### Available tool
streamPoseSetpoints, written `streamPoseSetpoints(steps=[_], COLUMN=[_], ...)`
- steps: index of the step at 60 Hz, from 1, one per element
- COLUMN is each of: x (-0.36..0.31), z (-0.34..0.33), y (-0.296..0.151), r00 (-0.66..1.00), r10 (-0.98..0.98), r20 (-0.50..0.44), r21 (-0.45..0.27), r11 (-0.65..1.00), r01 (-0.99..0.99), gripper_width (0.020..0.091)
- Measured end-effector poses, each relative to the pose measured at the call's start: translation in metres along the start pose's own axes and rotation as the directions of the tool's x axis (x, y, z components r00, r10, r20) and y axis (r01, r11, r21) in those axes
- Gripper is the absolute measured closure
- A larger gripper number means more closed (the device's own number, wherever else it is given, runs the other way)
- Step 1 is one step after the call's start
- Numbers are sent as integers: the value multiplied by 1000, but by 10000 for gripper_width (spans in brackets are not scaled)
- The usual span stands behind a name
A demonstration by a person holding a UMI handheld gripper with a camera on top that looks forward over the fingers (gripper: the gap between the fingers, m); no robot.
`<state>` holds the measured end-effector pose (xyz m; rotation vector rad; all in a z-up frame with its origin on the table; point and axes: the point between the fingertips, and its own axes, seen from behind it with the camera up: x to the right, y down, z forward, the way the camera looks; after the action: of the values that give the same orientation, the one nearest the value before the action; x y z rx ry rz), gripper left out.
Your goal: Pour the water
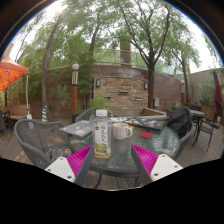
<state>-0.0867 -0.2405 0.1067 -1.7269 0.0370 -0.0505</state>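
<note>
The gripper (113, 161) points across a glass-topped patio table (118, 152), its two fingers spread wide apart with nothing pinched between them; the pink pads (79, 160) face each other across the open gap. A plastic bottle (101, 134) with a pale cap and a yellow-green label stands upright on the table, just ahead of the fingers and closer to the left finger than to the right, not touching either one. Just beside the bottle, to its right, a white mug (122, 130) sits on the same tabletop, also ahead of the fingers and clear of them. Further back on the table lie flat papers or mats (78, 128), and a small red item (147, 134) rests toward the right side. Metal mesh chairs (38, 142) ring the table, and a dark bag or garment (180, 122) is draped over the chair on the right. Beyond the table rise a stone wall (120, 90), tall trees (150, 40) and an orange umbrella (10, 72) off to the left.
</note>
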Motion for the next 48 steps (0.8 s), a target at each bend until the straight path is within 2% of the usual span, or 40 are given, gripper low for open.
streamPoseSetpoints(steps=[6,16,24,31,34,36,41,45,48], x=[-23,-38,-40,-37,-32,-32,-33,-35,-34], z=[47,112,148,171,177,183,188,189,190], y=[-6,-2,3,0,0,7,8,8,9], r00=[1000,998,997,993,990,989,991,993,995], r10=[-22,-38,-15,18,30,39,32,9,-5], r20=[-11,-51,-79,-118,-138,-141,-133,-117,-98], r21=[22,15,0,15,21,12,30,12,8], r11=[1000,999,1000,1000,999,999,999,1000,1000], r01=[22,39,15,-16,-27,-38,-29,-7,6], gripper_width=[300,307,304,311,365,459,485,485,511])
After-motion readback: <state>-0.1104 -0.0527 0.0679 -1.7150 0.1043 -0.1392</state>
